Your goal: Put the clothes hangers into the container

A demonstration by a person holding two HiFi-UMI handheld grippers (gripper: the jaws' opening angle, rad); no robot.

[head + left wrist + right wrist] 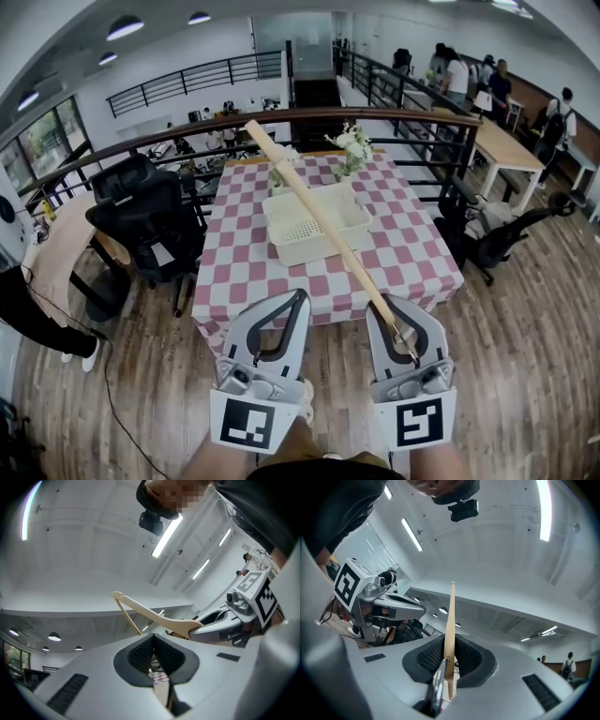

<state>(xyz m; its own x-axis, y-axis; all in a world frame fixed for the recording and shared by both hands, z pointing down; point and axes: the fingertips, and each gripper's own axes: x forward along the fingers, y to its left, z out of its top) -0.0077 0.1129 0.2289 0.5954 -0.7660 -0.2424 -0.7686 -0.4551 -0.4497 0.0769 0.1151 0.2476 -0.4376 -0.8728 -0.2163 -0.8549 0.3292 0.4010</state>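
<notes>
- We saw the left gripper [301, 296] with its jaws drawn together and nothing between them.
- Ahead of both grippers, well apart from them, the white container [281, 246] sat on the checked table [417, 253].
- We saw the right gripper [390, 302] clamped on the wooden clothes hanger [314, 211], which slanted forward and leftward from its jaws, crossing the container in the head view.

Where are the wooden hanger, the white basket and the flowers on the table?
wooden hanger [319, 217]: head view, middle of its long wooden arm.
white basket [300, 255]: head view, on its near wall.
flowers [352, 142]: head view, on the white blossoms.
</notes>
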